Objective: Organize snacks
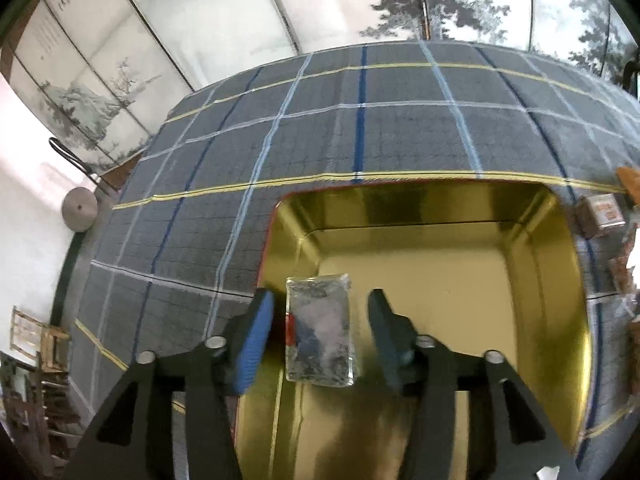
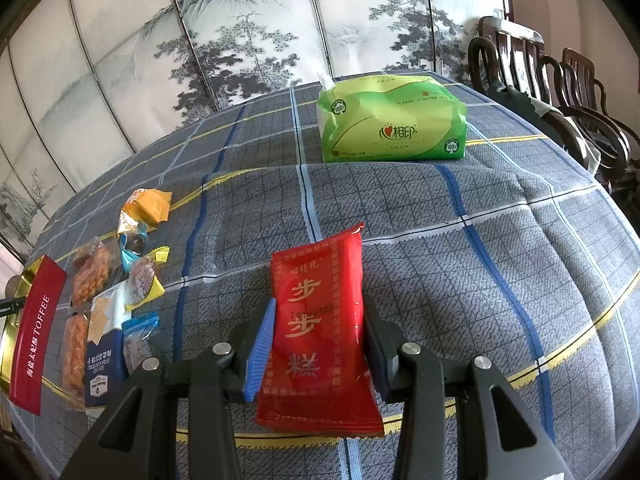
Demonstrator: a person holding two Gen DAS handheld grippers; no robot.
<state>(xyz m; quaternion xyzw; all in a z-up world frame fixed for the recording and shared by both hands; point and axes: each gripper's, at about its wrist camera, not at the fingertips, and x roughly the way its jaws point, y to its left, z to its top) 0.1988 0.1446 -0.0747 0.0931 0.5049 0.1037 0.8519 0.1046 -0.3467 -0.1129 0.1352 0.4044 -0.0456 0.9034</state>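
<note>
In the left wrist view my left gripper (image 1: 320, 320) is open over an open gold tin (image 1: 440, 280). A small clear-wrapped snack (image 1: 319, 330) lies between the fingers, at the tin's near left part, touching neither finger. In the right wrist view my right gripper (image 2: 320, 340) is shut on a red snack packet (image 2: 320, 336) with gold characters, which rests on the checked tablecloth. The tin's red side, marked TOFFEE (image 2: 34, 340), shows at the far left, with a pile of several wrapped snacks (image 2: 108, 292) beside it.
A green tissue pack (image 2: 390, 118) stands at the far side of the table. Dark wooden chairs (image 2: 560, 92) line the right edge. A painted folding screen (image 2: 240, 40) stands behind. More snacks (image 1: 600, 212) lie right of the tin in the left wrist view.
</note>
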